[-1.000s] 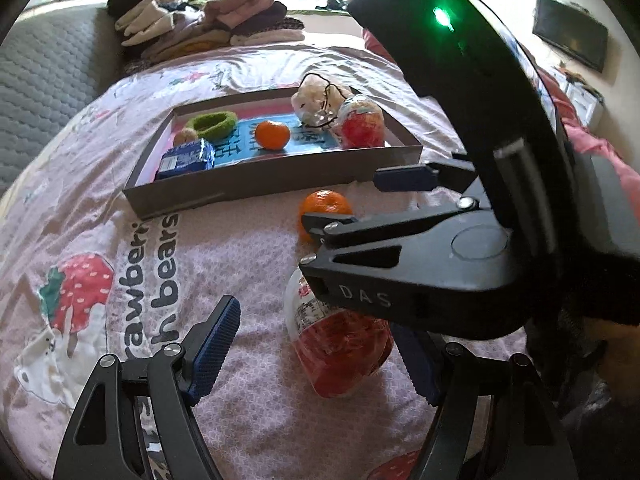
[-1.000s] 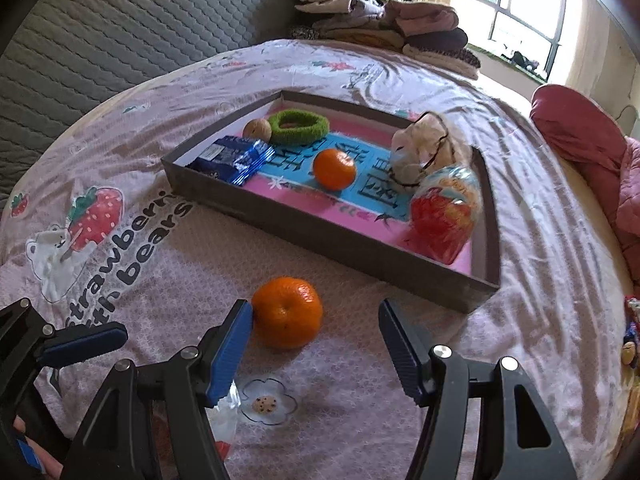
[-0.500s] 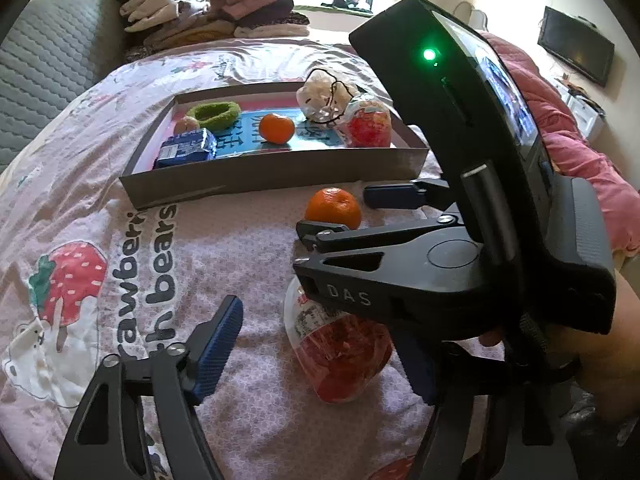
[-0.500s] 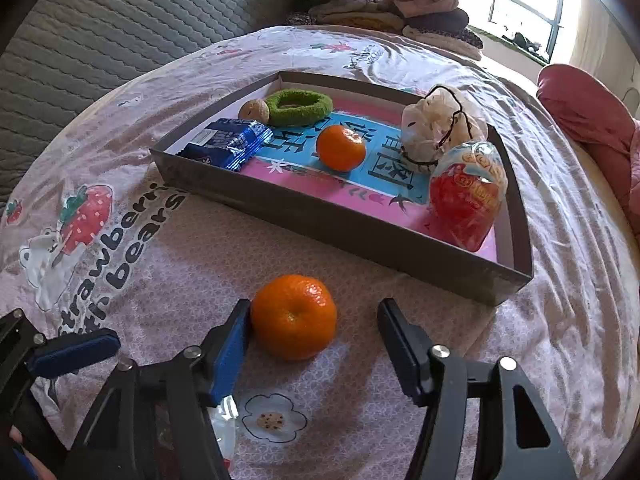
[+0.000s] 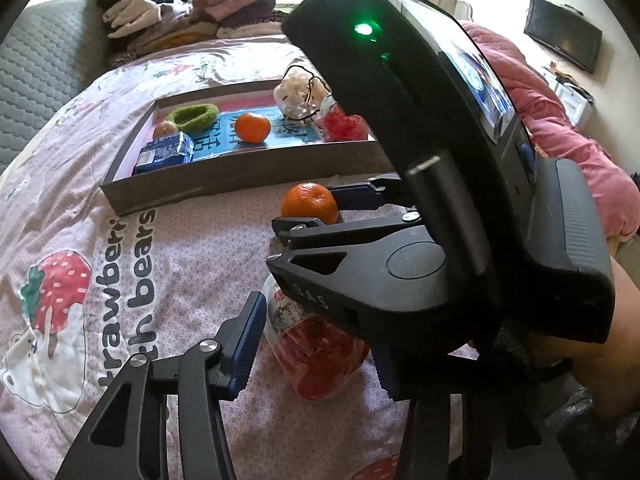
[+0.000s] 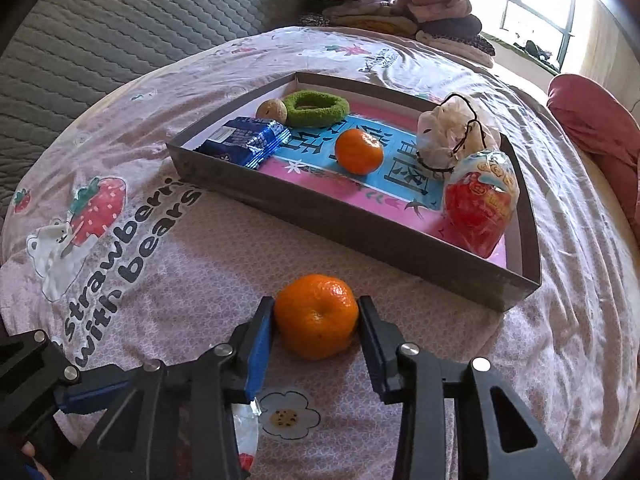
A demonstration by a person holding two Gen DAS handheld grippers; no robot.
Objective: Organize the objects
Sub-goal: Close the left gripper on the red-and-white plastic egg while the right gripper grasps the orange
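Two grippers closing on bed: right gripper [image 6: 316, 322] pinches orange [image 6: 316, 316] just before tray [image 6: 360, 236]; left gripper [image 5: 316, 354] brackets snack bag [image 5: 320, 348], contact unclear. Next: lift both into tray.

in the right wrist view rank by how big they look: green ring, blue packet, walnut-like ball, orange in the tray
1. blue packet, largest.
2. green ring, close to the packet and slightly farther back, so the top two are unsure.
3. orange in the tray.
4. walnut-like ball, smallest.
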